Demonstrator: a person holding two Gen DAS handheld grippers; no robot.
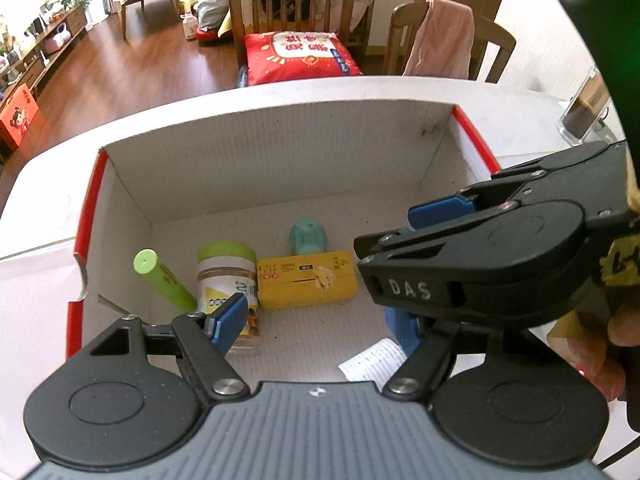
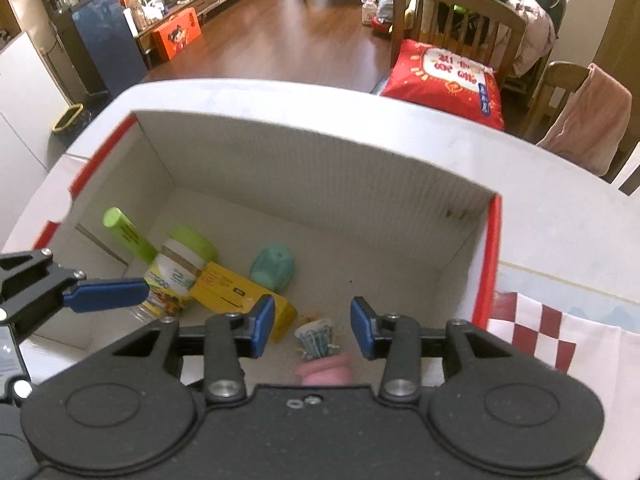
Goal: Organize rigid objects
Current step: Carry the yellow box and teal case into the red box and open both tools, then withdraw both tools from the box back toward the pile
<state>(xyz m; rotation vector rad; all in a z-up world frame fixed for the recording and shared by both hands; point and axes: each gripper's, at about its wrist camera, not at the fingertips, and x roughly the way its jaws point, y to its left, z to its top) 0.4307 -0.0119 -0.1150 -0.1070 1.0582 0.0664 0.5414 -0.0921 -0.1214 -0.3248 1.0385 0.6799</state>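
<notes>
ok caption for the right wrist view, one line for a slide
Open right hand-held gripper above a white box holding a jar and yellow carton.

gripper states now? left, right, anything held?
Left tongs: open, nothing held, over the box.
Right tongs: open, empty; small pink-and-teal item lies below them.

The left gripper (image 1: 316, 320), across the bottom of its own view, is black with two round housings, silver pivot screws, a ribbed grey centre plate and blue pads. The right gripper (image 2: 313, 328), at the bottom of its view, is all black with the same blue pads and silver screws. Seen at the right of the left view, it bears white "DAS" lettering and yellow tape.
</notes>
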